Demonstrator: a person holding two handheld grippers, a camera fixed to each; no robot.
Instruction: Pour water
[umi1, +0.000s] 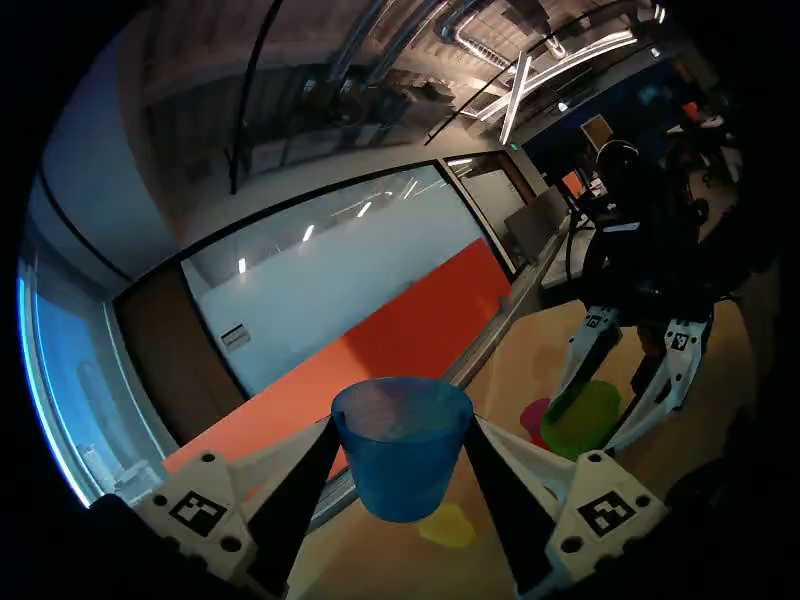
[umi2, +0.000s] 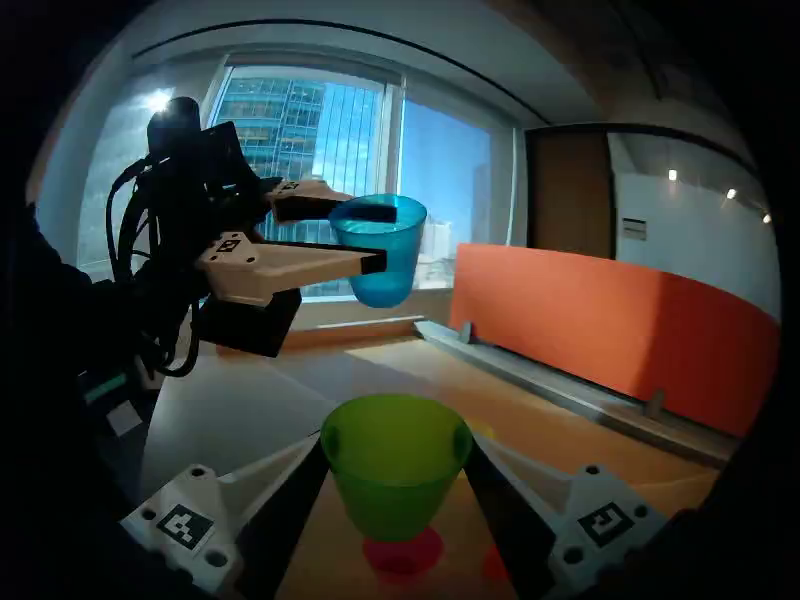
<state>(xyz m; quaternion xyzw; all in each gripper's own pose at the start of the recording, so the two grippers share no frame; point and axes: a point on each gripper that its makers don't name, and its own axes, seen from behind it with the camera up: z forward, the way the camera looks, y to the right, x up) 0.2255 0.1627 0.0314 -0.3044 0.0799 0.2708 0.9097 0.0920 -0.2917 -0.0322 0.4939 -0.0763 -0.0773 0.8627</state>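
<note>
A translucent blue cup sits upright between the fingers of my left gripper, which is shut on it. In the right gripper view the same blue cup hangs high above the table, held by the left gripper. My right gripper is shut on a green cup, held upright just above the tabletop. From the left gripper view the green cup and the right gripper appear lower and to the right. No water is visible in either cup.
The wooden table carries a red round mat, seen pink in the left gripper view, and a yellow mat. An orange partition with a metal rail runs along the table's far edge. A person's dark sleeve is at left.
</note>
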